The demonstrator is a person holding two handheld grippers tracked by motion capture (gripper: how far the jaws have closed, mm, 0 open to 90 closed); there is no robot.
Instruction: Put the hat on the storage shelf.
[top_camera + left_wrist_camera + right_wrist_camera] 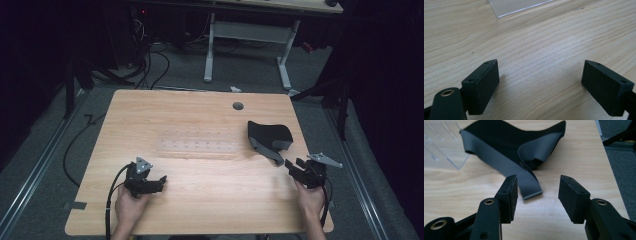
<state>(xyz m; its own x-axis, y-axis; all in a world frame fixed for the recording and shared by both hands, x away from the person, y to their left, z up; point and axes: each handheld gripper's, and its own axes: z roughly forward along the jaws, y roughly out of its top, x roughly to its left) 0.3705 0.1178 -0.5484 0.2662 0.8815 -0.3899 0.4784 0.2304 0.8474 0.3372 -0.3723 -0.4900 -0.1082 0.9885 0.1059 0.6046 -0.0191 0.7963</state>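
Right gripper [537,195]: open about halfway, nothing between the pads, hovering low over the desk [200,200] near its right edge. Just ahead of the jaws: free end of a grey strap [530,188], apart from both pads, not touching. Strap runs away from the gripper, up and left in the right gripper view, back into a dark folded cloth piece [506,142]. Long axis roughly along the gripper's line of sight, tip a little left of centre between the pads. In the high view, cloth piece [267,134] up and left of the right gripper [295,167], well away from the left gripper [152,182]. Right hand clearly nearer; likely a short forward reach to take the strap end. Right forearm in from the bottom edge, gripper angled toward the strap. Left gripper [540,82]: wide open, empty, bare wood between the pads, resting near the front left. Clear plastic sheet [197,145] mid-desk, untouched.
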